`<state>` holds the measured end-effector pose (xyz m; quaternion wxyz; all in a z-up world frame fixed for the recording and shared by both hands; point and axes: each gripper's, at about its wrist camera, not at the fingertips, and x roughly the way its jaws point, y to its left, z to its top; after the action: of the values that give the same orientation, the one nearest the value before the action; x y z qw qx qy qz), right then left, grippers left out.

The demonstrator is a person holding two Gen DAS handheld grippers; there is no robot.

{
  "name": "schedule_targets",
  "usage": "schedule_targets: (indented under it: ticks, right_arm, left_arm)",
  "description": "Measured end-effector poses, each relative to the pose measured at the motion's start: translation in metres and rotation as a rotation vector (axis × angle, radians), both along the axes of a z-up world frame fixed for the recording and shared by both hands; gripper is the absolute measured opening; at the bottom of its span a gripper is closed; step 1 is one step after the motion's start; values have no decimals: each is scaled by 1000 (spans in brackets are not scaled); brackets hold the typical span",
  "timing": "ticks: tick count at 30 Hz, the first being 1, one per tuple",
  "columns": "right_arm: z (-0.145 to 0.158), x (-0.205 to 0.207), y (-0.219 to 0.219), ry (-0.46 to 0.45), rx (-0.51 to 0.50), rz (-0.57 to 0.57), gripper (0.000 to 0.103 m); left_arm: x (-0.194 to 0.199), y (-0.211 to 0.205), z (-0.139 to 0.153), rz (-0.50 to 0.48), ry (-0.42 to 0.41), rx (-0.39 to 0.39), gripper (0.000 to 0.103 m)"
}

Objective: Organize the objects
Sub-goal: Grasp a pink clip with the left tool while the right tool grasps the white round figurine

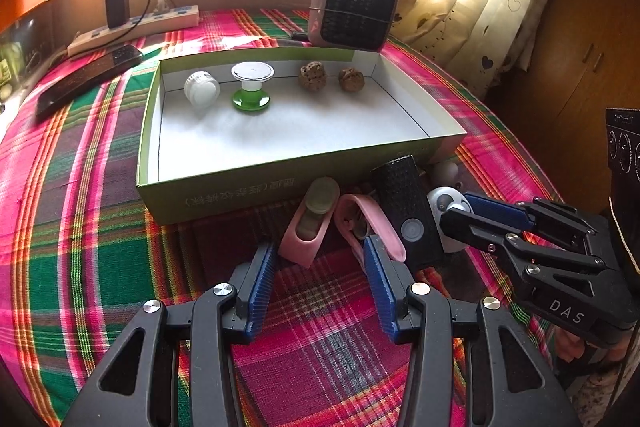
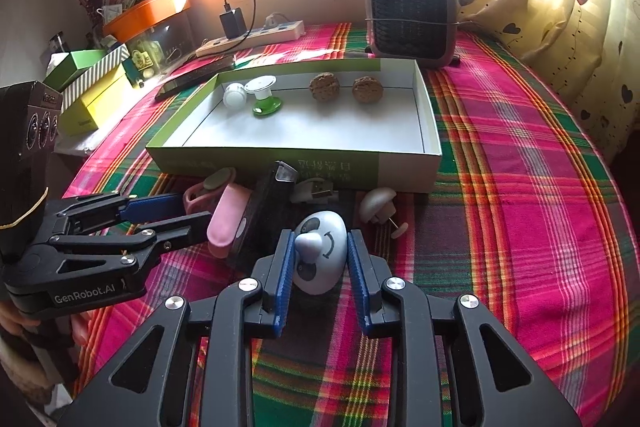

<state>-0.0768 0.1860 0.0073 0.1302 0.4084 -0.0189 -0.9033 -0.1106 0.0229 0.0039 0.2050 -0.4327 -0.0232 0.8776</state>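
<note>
**Right claw closed on the panda piece; the box is the place for it**

You work on a table under a bright window, covered with a plaid cloth of pink, red and green (image 2: 520, 187). The largest thing on it is the shallow green cardboard box with a white inside (image 2: 420, 163); two brown walnuts (image 2: 325, 87), a green-and-white spool (image 2: 264, 95) and a small white jar (image 2: 234, 95) stand along its far wall.

In front of the box lies the unsorted group: a black textured bar (image 1: 404, 203), pink silicone cases (image 1: 308, 227) and a small white mushroom-shaped knob (image 2: 378, 205).

Your right gripper (image 2: 320, 259) is shut on the grey-white egg-shaped panda figure (image 2: 320, 255), a blue pad against each side, and the figure seems to rest on the cloth. Your left gripper (image 1: 318, 283) stands wide open and holds nothing, just before the pink cases.

Lift straight up first, because the black bar is just beside the figure. The rounded sides may slip, so keep the grip firm and clear the near wall of the box before you lower.
</note>
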Motion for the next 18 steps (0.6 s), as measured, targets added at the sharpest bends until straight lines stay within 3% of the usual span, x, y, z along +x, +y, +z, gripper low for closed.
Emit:
schedule_targets:
  ticks: [4,18]
  right_arm:
    - [0,2,7,-2,2,-20,27]
    - [0,2,21,-4,-3,-45,27]
  left_arm:
    - [-1,2,4,9,41,-69,43]
    - [-13,10,3,-17,48,-128,43]
